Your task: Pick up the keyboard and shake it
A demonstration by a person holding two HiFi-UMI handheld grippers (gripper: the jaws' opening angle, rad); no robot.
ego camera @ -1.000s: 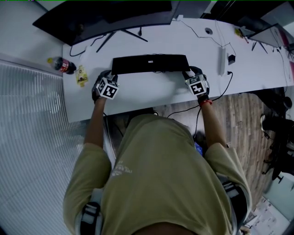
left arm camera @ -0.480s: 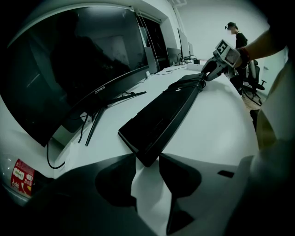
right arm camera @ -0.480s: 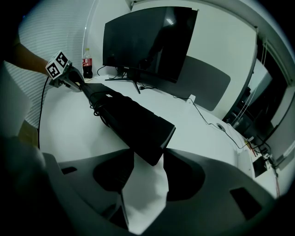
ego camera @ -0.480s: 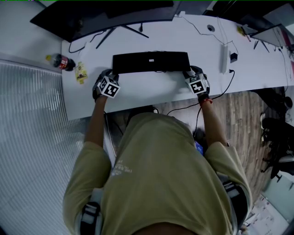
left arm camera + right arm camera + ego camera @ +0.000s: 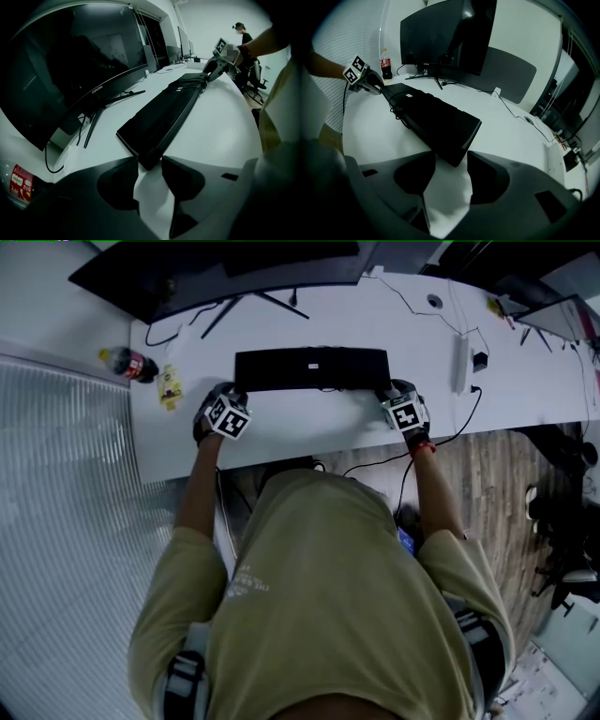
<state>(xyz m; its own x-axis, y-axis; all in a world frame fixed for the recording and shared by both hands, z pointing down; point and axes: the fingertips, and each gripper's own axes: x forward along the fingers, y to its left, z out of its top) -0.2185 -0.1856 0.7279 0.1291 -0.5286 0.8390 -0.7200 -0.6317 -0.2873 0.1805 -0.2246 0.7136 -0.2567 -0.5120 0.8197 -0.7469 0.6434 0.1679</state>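
The keyboard [image 5: 311,368] lies flat on the white desk [image 5: 309,423], with the curved monitor [image 5: 187,277] just behind it and its 2 near corners towards the person. The left gripper [image 5: 150,164] sits at the keyboard's near left corner and is pinched on it, though only the very tips of its jaws touch the 2 edges that meet there. The right gripper [image 5: 452,159] sits at the near right corner. Its jaws are opening, and the corner pokes in between them with a sliver of desk showing on either side, so that end is let go.

The main risk, as I judge it, is a lift with only 1 end gripped. The keyboard would swing about the left corner, twist out of that shallow pinch and slap back onto the desk. Even with both grippers closed, each holds a tapering corner rather than a straight edge. A hard shake could squeeze the corner out from between the jaws. Seating the jaws deeper along the keyboard's short ends looks safer.

A bundled cable [image 5: 395,108] lies against the keyboard near its left end. I cannot tell where it runs, but if it is tethered it could jerk the keyboard short in mid-shake. The monitor's stand legs [image 5: 267,304] spread close behind the keyboard, and a cola bottle [image 5: 129,363] stands well off to its left. A wide swing could strike the legs first.
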